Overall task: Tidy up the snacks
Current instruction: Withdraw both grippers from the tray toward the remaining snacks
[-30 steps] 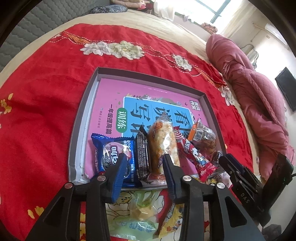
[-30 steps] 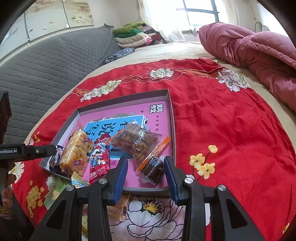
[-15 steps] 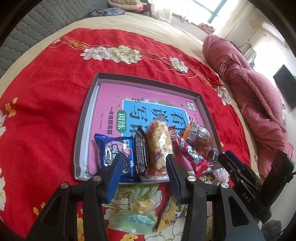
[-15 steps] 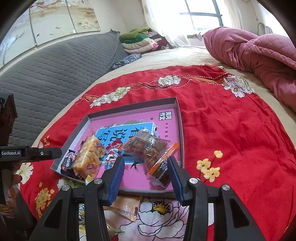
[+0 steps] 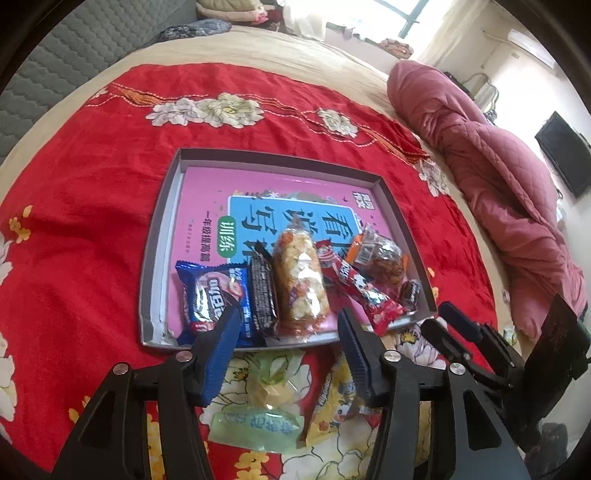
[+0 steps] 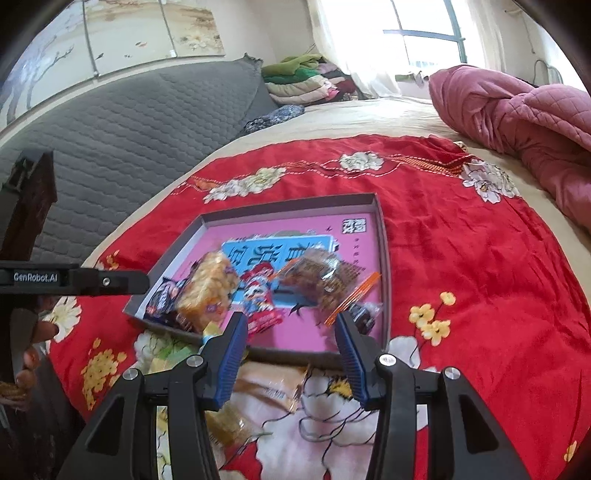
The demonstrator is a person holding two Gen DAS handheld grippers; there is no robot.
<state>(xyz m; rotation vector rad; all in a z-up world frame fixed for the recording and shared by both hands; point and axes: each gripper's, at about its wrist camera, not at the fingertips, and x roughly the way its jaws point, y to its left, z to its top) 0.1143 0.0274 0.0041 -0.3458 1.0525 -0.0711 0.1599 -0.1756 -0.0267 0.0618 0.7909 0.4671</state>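
both claws empty: left claw (image 5: 286, 325) opening, right claw (image 6: 290, 328) spread, above bed's red blanket (image 5: 74, 221). snack packs, incl. oreo pack (image 5: 210, 295), lie in grey tray (image 5: 155, 236); green pack (image 5: 258, 430) outside.

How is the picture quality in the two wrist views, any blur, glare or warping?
Left wrist view: sharp; the gray tray and its snacks read clearly, but its straight edges bow from the fisheye and the window is blown out. Right wrist view: softer, the puffed snack bag is smeared, and the window glares white.
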